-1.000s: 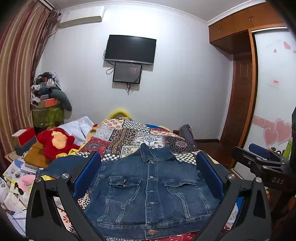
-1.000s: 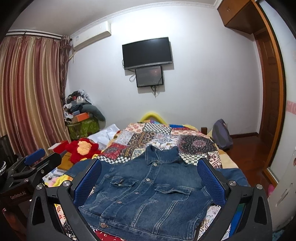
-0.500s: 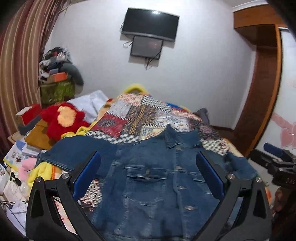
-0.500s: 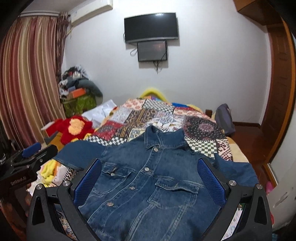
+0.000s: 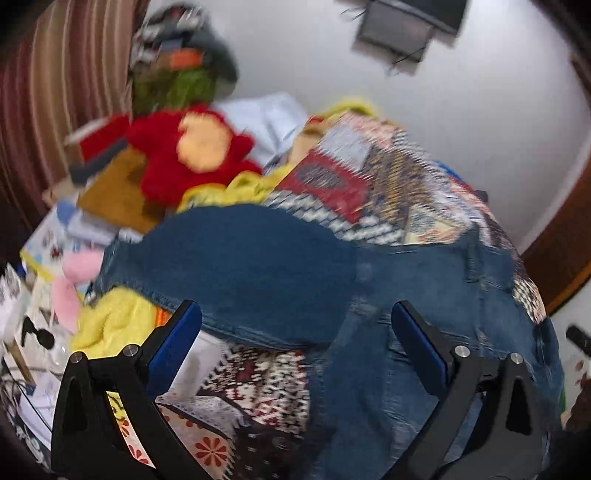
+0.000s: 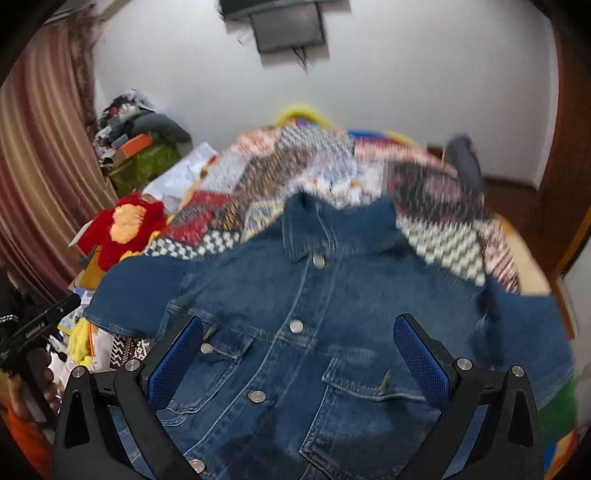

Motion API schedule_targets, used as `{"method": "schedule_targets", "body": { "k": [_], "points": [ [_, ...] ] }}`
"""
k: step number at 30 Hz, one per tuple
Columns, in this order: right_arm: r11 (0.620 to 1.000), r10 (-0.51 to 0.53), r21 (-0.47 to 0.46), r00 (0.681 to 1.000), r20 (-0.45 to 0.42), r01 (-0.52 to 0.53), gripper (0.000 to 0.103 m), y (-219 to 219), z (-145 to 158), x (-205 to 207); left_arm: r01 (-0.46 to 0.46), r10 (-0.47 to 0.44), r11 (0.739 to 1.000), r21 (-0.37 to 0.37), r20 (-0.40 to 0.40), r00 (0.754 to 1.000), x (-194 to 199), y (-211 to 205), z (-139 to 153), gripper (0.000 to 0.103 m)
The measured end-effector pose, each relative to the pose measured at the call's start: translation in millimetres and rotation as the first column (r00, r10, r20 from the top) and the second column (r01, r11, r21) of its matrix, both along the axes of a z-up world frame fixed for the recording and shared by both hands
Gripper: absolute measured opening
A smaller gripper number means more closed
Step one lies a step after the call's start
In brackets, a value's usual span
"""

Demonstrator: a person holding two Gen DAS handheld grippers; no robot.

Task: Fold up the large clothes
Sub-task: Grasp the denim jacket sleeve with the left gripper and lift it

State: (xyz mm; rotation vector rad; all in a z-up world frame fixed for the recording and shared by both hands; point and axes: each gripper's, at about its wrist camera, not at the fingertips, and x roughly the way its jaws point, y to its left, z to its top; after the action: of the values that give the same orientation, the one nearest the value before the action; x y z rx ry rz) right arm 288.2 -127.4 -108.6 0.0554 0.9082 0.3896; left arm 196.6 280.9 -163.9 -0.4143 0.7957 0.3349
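Dark blue buttoned denim jacket lay spread front-up on patchwork quilt bed. Left gripper and right gripper both gaped wide, holding nothing. Denim likely heavy, stiffish, grippy; best pinched at sleeve cuff or hem.

A plain white wall carries a dark wall-mounted screen. Striped red-brown curtains hang left; a brown wooden door frame and wooden floor lie right of the patchwork-covered bed.
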Motion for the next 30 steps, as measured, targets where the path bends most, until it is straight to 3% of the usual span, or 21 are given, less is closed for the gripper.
{"method": "schedule_targets", "body": {
  "k": [4,6,8,11,12,17,21,22,25,27,30],
  "points": [
    [0.999,-0.036,0.01,0.995,-0.089,0.037,0.103,-7.7,-26.2,16.3,-0.054,0.046,0.993,-0.105,-0.076,0.996,7.6,38.7,-31.2,0.103],
    [0.998,-0.053,0.026,0.989,-0.135,0.057,0.103,-13.1,-37.5,22.6,-0.061,0.043,0.978,-0.199,-0.096,0.994,9.6,54.9,-49.2,0.103],
    [0.997,-0.062,0.038,0.984,-0.166,0.069,0.103,-15.4,-44.9,26.3,-0.072,0.042,0.949,-0.307,-0.102,0.994,9.2,68.8,-65.6,0.103],
    [0.997,-0.048,0.052,0.981,-0.19,0.059,0.103,-14.7,-52.2,28.3,-0.107,0.077,0.88,-0.464,-0.082,0.994,2.8,88.6,-85.9,0.101],
    [0.997,-0.043,0.052,0.98,-0.193,0.054,0.103,-13.4,-53.1,27.8,-0.113,0.092,0.867,-0.486,-0.067,0.994,0.7,94.1,-89.7,0.098],
    [0.999,-0.017,0.046,0.981,-0.195,0.026,0.103,-5.2,-55.5,27.7,-0.136,0.127,0.858,-0.496,-0.052,0.991,2.9,107.7,-93.6,0.084],
    [0.999,-0.014,0.046,0.98,-0.197,0.024,0.103,-5.1,-55.6,26.7,-0.193,0.176,0.884,-0.427,-0.079,0.981,9.7,113.0,-88.9,0.058],
    [0.999,-0.016,0.047,0.98,-0.197,0.026,0.103,-5.6,-55.0,26.5,-0.21,0.189,0.899,-0.385,-0.092,0.978,9.0,111.6,-85.7,0.048],
    [0.998,-0.016,0.054,0.98,-0.198,0.027,0.103,-7.5,-50.9,23.5,-0.223,0.208,0.96,-0.167,-0.1,0.973,13.4,95.9,-64.8,0.027],
    [0.998,-0.007,0.063,0.98,-0.199,0.02,0.103,-8.4,-45.3,20.2,-0.204,0.2,0.978,-0.047,-0.069,0.977,17.8,83.3,-46.8,0.023],
    [0.997,0.018,0.075,0.982,-0.186,-0.004,0.103,-10.0,-35.5,13.0,-0.17,0.172,0.984,0.06,-0.026,0.985,26.0,68.0,-21.7,0.019]
  ]
}}
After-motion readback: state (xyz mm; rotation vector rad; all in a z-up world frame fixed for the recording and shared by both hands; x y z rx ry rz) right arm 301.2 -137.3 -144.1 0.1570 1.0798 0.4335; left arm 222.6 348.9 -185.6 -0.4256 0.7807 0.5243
